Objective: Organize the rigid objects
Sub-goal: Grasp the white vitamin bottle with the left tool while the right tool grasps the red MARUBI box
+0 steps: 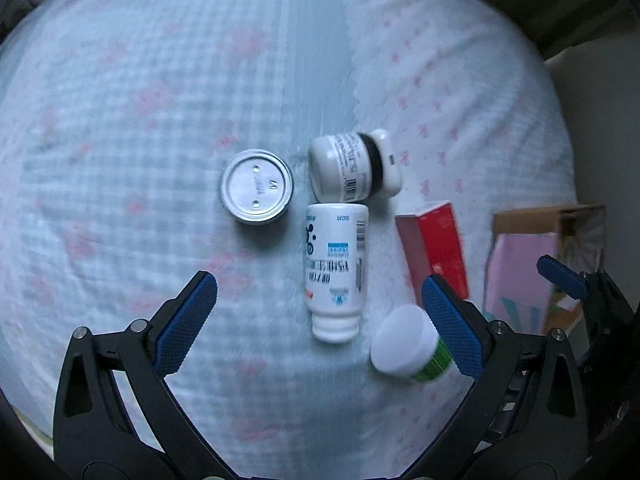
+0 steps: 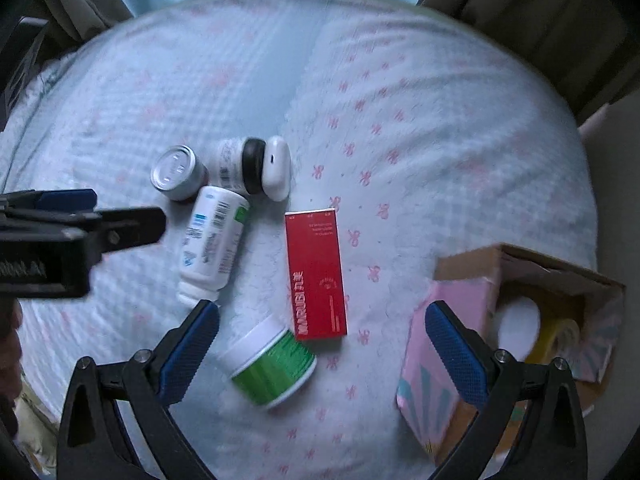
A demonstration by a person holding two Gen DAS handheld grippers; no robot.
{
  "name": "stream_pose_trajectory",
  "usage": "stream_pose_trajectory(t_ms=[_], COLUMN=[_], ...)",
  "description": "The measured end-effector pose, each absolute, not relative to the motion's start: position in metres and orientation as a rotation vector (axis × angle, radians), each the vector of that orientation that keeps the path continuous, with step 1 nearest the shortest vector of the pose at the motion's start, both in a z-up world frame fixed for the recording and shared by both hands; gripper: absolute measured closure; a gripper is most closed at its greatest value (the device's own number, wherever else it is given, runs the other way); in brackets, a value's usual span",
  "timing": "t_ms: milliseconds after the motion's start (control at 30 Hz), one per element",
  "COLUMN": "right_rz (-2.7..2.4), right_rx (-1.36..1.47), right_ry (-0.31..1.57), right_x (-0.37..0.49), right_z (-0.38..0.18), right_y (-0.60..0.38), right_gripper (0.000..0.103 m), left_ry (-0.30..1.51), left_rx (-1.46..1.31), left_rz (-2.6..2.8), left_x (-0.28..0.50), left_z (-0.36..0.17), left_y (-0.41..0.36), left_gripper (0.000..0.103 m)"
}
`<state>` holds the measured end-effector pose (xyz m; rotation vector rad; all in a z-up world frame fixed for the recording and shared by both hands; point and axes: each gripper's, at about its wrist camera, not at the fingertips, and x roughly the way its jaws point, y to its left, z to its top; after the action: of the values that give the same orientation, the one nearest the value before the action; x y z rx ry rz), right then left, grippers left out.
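On the bed [image 2: 420, 128] the things lie in a loose cluster. The tin can [image 2: 176, 174] stands upright at the far left, with the jar [image 2: 256, 168] on its side just to its right — the two nearly touching. In front of them lies the bottle [image 2: 212, 244] on its side, its base near both. To the right of the bottle lies the flat carton [image 2: 316, 276], and the tub [image 2: 272, 364] lies tipped just before the carton's near end. Well to the right sits an open box [image 2: 520, 320] at the bed's edge.
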<state>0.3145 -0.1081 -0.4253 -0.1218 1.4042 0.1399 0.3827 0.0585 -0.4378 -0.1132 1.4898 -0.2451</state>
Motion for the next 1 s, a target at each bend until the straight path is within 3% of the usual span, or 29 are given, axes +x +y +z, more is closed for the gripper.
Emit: stream_pose_trajectory(t_ms=[133,433,533,600,633,1000], right_rz=[0.146,0.163,0.159,0.184,0.185,0.165], right_rx=[-0.119,-0.164,-0.151,-0.121,-0.133,-0.139], right_ry=[1.453,1.514,1.518,1.518,1.517,1.505], right_x=[0.33,0.334,0.334,0.333,0.333,0.335], right_z=[-0.46,-0.502,-0.506,-0.507,-0.507,-0.504], right_y=[-0.11,-0.105,-0.107,-0.106,-0.104,-0.098], right_gripper=[0.009,0.036,0.051,0.061,0.065,0.065], left_ry=[1.539,1.573,1.58,1.576,1.575,1.513], left_rx=[-0.104,-0.114,-0.121,-0.111,-0.092,-0.049], left_rz=[-0.227,-0.192,-0.217,-0.255,-0.265,-0.294], left_x=[0.39,0.396,0.397,0.396,0.397,0.391], left_z=[-0.474,-0.511,-0.518,-0.52,-0.52,-0.509], left_y=[0.047,0.037,0.028,0.018,0.011,0.003], left_gripper=[0.01,0.016,0.035,0.056,0.056,0.057])
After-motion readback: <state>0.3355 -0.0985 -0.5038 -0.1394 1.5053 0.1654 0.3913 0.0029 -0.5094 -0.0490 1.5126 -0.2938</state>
